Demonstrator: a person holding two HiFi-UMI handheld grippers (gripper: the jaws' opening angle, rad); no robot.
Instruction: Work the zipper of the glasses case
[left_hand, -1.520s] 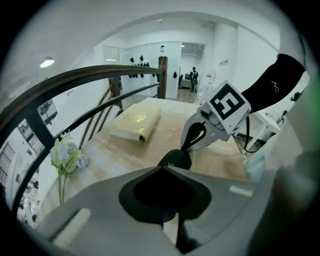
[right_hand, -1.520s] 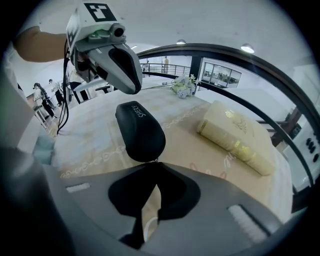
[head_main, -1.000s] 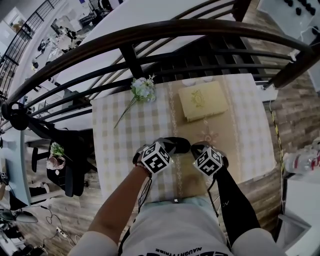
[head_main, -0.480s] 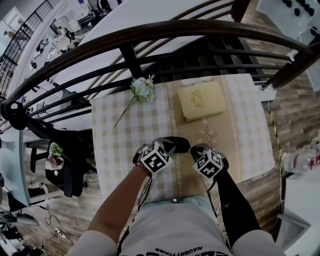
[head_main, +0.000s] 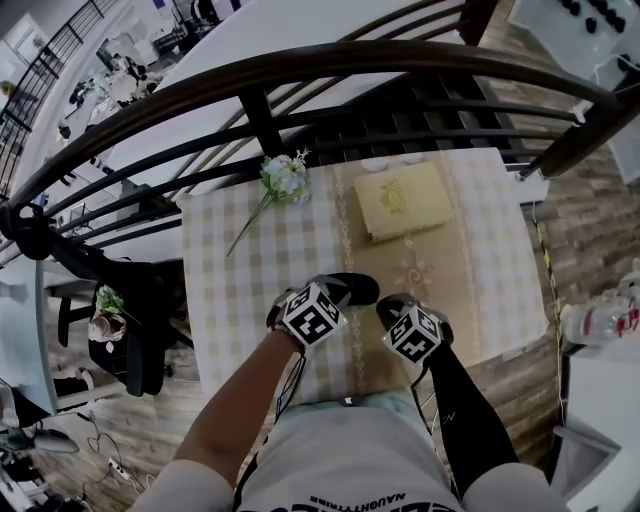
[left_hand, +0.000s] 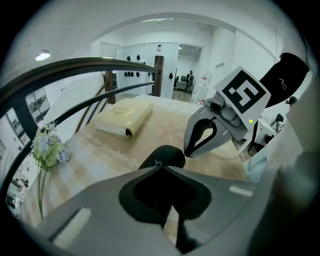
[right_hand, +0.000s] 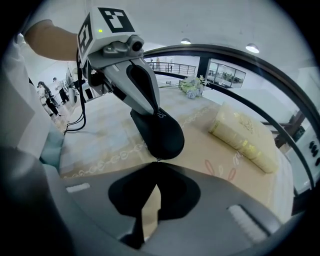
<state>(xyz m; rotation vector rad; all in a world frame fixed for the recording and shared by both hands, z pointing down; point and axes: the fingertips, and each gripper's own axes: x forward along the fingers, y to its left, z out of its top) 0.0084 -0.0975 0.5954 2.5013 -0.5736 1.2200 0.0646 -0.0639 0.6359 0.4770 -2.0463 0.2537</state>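
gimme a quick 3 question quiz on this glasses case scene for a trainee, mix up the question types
1. Fill in: in the head view, the flower sprig lies to the ___ of the yellow book.
2. True or false: the right hand-held gripper has its jaws wide apart.
3. What colour is the glasses case? a) black b) red c) white

Key: 1 left; 2 false, they are shut on the zipper pull; 3 a
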